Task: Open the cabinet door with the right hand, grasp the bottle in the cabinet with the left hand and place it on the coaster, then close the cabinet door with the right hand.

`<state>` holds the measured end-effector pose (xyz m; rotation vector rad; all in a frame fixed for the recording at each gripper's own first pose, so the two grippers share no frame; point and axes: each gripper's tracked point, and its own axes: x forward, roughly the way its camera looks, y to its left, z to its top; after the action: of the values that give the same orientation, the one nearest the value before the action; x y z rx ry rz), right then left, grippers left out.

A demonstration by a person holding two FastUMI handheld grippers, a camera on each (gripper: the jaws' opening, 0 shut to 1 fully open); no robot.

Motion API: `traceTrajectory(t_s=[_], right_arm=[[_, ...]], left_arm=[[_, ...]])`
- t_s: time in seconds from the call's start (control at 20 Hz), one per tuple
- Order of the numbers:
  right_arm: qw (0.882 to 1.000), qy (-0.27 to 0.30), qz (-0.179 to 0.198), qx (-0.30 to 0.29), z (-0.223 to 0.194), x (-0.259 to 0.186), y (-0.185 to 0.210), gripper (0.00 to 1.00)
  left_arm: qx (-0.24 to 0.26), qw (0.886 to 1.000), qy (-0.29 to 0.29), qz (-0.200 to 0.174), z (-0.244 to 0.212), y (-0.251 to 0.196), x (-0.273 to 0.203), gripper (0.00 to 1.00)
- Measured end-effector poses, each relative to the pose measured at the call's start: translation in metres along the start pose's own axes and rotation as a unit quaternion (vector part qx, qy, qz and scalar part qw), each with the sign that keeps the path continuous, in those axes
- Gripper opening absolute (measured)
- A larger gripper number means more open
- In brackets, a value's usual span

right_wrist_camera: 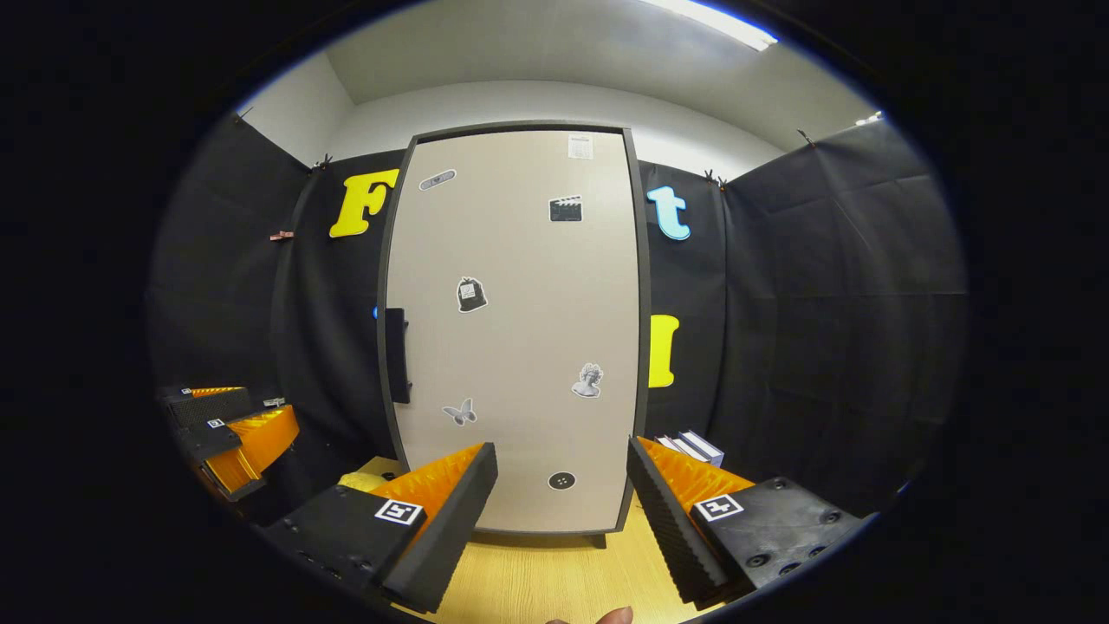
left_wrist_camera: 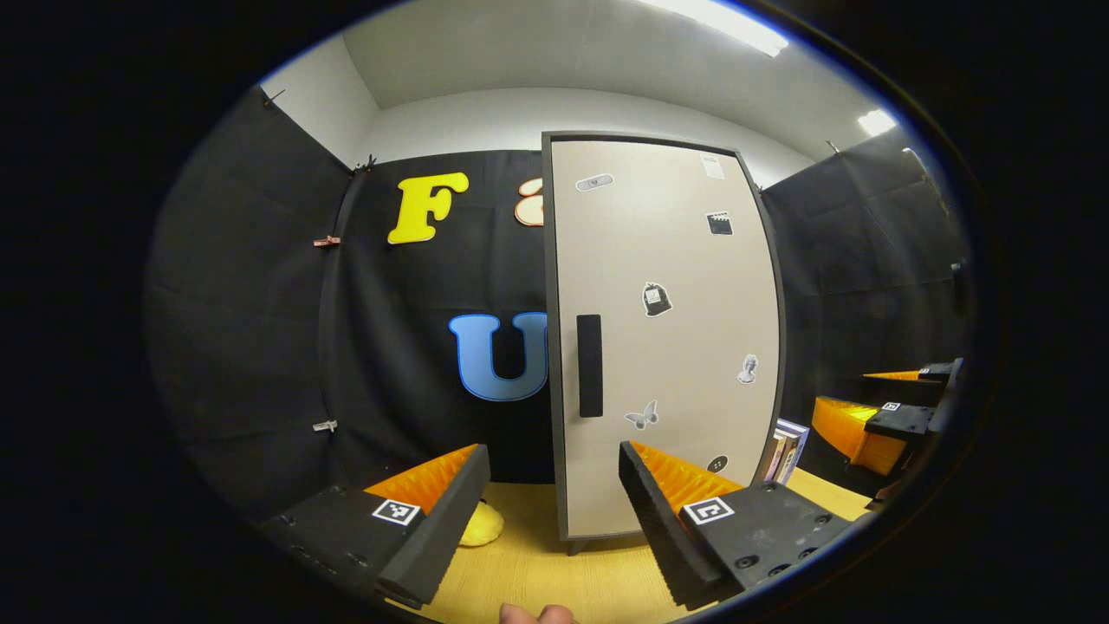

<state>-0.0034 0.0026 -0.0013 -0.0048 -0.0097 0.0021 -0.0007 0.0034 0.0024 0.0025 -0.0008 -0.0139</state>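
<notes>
A tall beige cabinet (left_wrist_camera: 667, 338) with a dark frame stands on the wooden table, its door shut and dotted with small stickers. A black vertical handle (left_wrist_camera: 589, 365) sits near the door's left edge, also seen as the handle (right_wrist_camera: 397, 354) in the right gripper view. My left gripper (left_wrist_camera: 554, 511) is open, a short way in front of the cabinet's lower left corner. My right gripper (right_wrist_camera: 561, 511) is open too, facing the door's (right_wrist_camera: 520, 329) lower middle. A yellow round thing (left_wrist_camera: 481, 524) lies on the table left of the cabinet. The bottle is hidden behind the shut door.
Several books (left_wrist_camera: 787, 451) lean beside the cabinet's right side, seen as books (right_wrist_camera: 693, 447) in the right gripper view. The right gripper (left_wrist_camera: 892, 416) shows at the far right of the left gripper view; the left gripper (right_wrist_camera: 234, 433) shows at the far left of the right gripper view.
</notes>
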Motion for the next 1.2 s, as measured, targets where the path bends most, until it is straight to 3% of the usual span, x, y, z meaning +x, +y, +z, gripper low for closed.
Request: traceTrajectory(t_s=[0.6, 1.2], right_arm=[[1.0, 0.0, 0.013, 0.004, 0.003, 0.01, 0.011, 0.98], [0.996, -0.012, 0.08, 0.033, 0.025, 0.072, 0.102, 0.98]], left_arm=[[-0.005, 1.0, -0.002, 0.006, 0.0, 0.011, 0.001, 0.95], [-0.011, 0.999, 0.011, 0.051, -0.015, 0.072, -0.003, 0.95]])
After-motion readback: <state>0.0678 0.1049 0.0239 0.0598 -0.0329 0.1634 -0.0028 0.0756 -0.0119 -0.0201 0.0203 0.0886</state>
